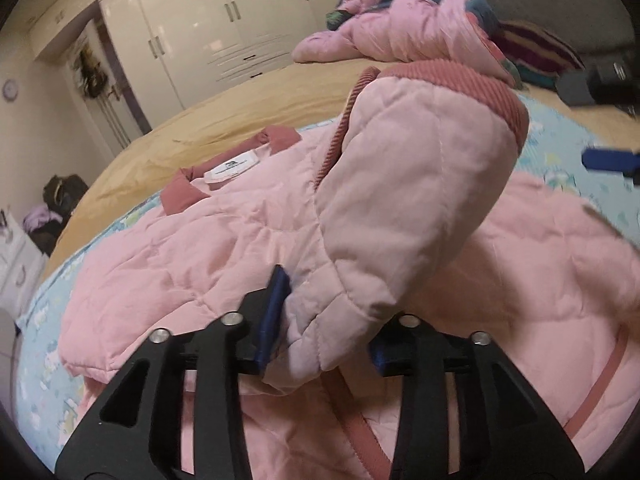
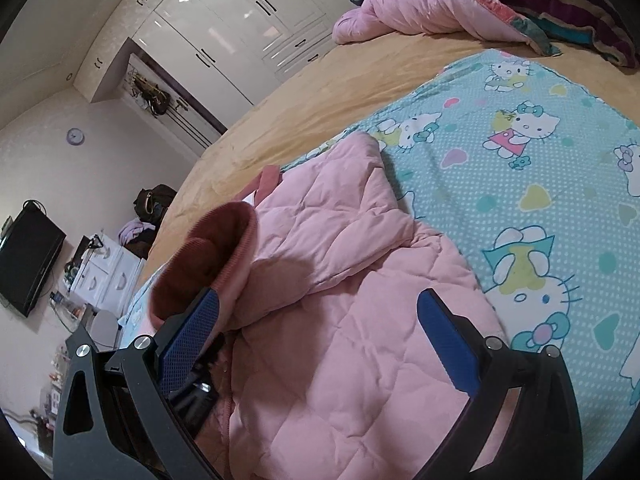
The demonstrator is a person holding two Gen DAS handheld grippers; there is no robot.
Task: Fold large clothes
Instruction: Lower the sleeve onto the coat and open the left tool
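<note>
Two grippers: both over one pink quilted jacket (image 2: 340, 360), spread on a cartoon-print blue sheet (image 2: 520, 168) that lies on a tan bedspread (image 2: 320, 92).
Left gripper (image 1: 324, 336): fingers pinched narrow on the sleeve (image 1: 400, 208), gripping the quilted part below the cuff; one blue pad (image 1: 276, 312) shows at the left of the fabric, the other is mostly covered by it.
Sleeve: lifted off the jacket body, long axis running up and away from the left fingers, ribbed dusty-rose cuff (image 1: 480, 84) at the far, high end.
Right gripper (image 2: 320, 344): fingers spread wide, nothing held; the left pad (image 2: 188, 344) sits just beside the cuff opening, the right pad (image 2: 448, 344) hovers over the jacket body near its edge.
Jacket collar: dusty-rose, with a white label (image 1: 232, 166), lying toward the far left side in the left wrist view.
Key relation: the sleeve stands between the two grippers, cuff end nearer the right gripper, held end in the left; the jacket body lies flat below both.
Step, as judged: sleeve being brought across the body for a fold; the right gripper looks placed to take or steady the cuff end.
Risk, as judged: puffy quilting may spring back unless the sleeve is laid flat along the body.
Background: another pink jacket (image 1: 400, 28) heaped at the head of the bed, white wardrobes (image 1: 220, 20) behind.
</note>
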